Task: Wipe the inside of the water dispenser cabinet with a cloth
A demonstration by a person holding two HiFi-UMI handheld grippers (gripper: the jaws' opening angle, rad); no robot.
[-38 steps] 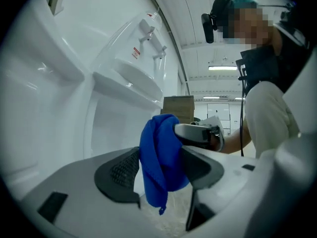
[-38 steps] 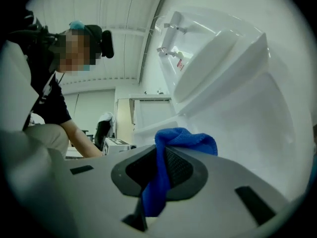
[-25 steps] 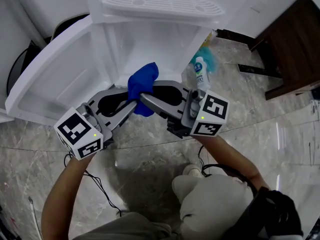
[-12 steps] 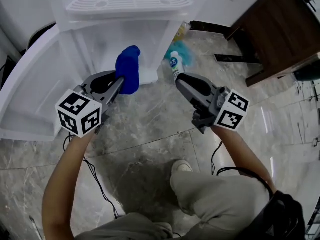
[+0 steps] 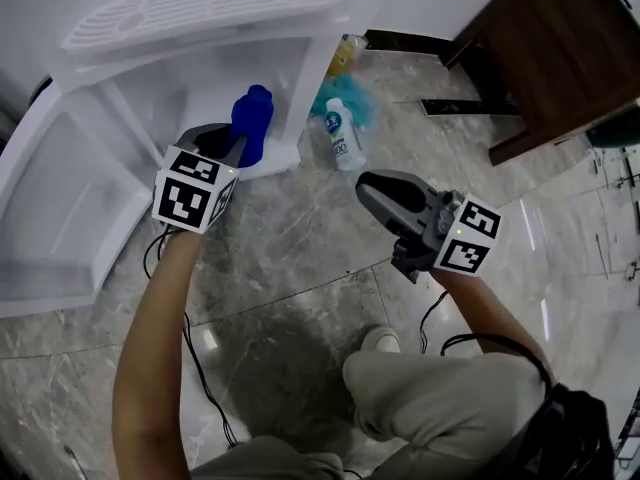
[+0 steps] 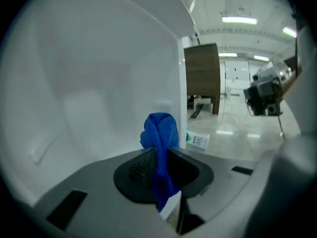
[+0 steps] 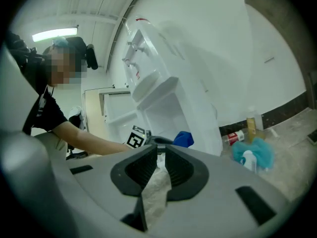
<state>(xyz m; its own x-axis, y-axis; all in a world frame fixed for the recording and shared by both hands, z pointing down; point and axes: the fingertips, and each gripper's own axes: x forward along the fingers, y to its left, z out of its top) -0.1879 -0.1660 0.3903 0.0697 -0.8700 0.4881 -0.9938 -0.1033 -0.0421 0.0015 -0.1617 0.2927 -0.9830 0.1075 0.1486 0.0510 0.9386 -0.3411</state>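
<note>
A blue cloth (image 5: 251, 118) is pinched in my left gripper (image 5: 243, 140), which is shut on it at the mouth of the white water dispenser cabinet (image 5: 200, 78). In the left gripper view the cloth (image 6: 159, 130) stands up between the jaws, with the cabinet's white inner wall (image 6: 99, 83) close behind it. My right gripper (image 5: 366, 184) hovers over the floor to the right, away from the cabinet. Its jaws (image 7: 158, 155) stand a narrow gap apart with nothing between them. The right gripper view shows the cloth (image 7: 183, 139) and the left gripper's marker cube (image 7: 134, 137) at the cabinet.
The cabinet's door (image 5: 60, 198) hangs open at the left. A white bottle (image 5: 340, 136) and a teal cloth (image 5: 357, 103) lie on the marble floor beside the cabinet. A dark wooden unit (image 5: 560, 58) stands at the upper right. Cables trail on the floor.
The right gripper has let go of the blue cloth and pulled back to the right. The left gripper has carried the cloth forward and down to the cabinet opening.
</note>
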